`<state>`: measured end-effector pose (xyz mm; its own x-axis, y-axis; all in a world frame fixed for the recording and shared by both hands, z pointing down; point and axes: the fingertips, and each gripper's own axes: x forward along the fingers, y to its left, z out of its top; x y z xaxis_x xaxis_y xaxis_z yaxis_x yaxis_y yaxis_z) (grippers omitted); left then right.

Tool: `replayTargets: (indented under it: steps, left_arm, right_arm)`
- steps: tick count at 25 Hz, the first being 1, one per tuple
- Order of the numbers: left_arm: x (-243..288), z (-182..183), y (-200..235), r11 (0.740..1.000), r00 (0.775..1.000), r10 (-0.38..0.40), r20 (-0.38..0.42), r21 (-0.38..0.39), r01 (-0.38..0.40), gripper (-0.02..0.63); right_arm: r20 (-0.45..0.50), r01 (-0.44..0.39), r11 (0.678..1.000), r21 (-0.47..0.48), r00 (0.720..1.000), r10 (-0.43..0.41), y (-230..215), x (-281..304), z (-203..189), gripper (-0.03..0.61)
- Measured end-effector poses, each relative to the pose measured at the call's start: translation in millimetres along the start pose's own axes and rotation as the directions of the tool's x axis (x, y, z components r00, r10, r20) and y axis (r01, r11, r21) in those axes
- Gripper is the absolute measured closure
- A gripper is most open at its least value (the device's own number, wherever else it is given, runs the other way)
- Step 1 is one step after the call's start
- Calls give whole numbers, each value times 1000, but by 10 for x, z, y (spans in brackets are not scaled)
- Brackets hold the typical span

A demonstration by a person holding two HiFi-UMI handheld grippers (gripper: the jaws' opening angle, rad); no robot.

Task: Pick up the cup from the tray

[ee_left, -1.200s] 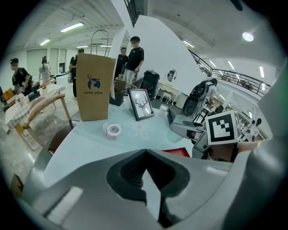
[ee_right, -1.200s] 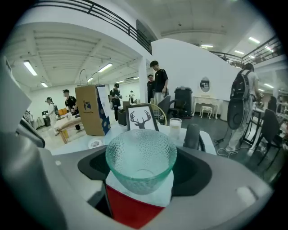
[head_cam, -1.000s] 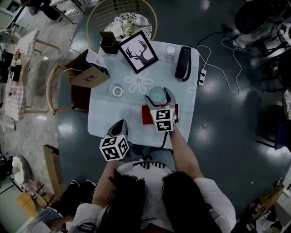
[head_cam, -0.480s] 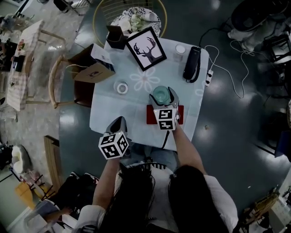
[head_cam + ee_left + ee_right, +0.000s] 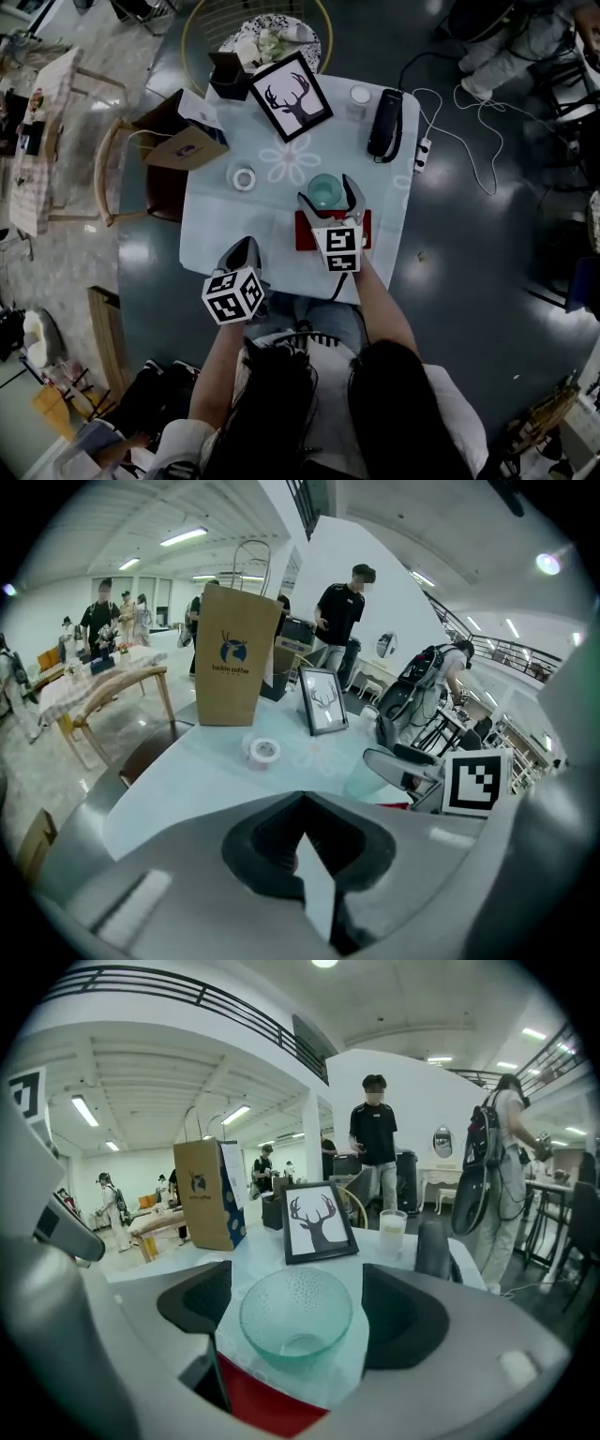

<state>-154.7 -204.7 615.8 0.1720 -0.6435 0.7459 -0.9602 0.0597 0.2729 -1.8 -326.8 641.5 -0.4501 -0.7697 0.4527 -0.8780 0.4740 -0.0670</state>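
A clear green-tinted glass cup stands upright on the white tablecloth at the far edge of the red tray. My right gripper is open, one jaw on either side of the cup with a narrow gap on each side. My left gripper is shut and empty, hovering over the table's near left edge, away from the cup and tray.
Also on the table are a framed deer picture, a brown paper bag, a tape roll, a black handset and a small white cup. A chair stands to the left. Cables lie on the floor at right.
The right gripper's jaws have spread a little around the cup. The left gripper has stayed in place.
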Motion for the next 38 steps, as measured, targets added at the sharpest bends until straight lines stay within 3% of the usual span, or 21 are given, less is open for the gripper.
replayTargets:
  steps: [6,10,14,20,28,38]
  left_arm:
    - [-6,15,-111,998,998,-56,13,25,55,614]
    - [-30,74,-235,994,994,-104,33,49,103,614]
    - [-50,119,-356,987,988,-145,48,74,141,614]
    - [-74,87,-549,974,978,-206,43,105,201,614]
    - [-115,-44,-717,955,965,-263,9,148,259,614]
    - [-151,-140,-794,942,959,-284,-15,181,282,614]
  right_arm:
    - [94,39,992,120,994,-51,-136,-461,255,118]
    - [55,64,981,186,996,-75,-164,-701,254,166]
    - [-40,87,971,225,996,-79,-109,-903,112,328]
    - [-141,184,948,259,978,-151,-79,-1207,-164,552]
    - [-264,209,950,231,953,-146,155,-1384,-471,554]
    - [-273,236,939,250,948,-166,152,-1515,-543,555]
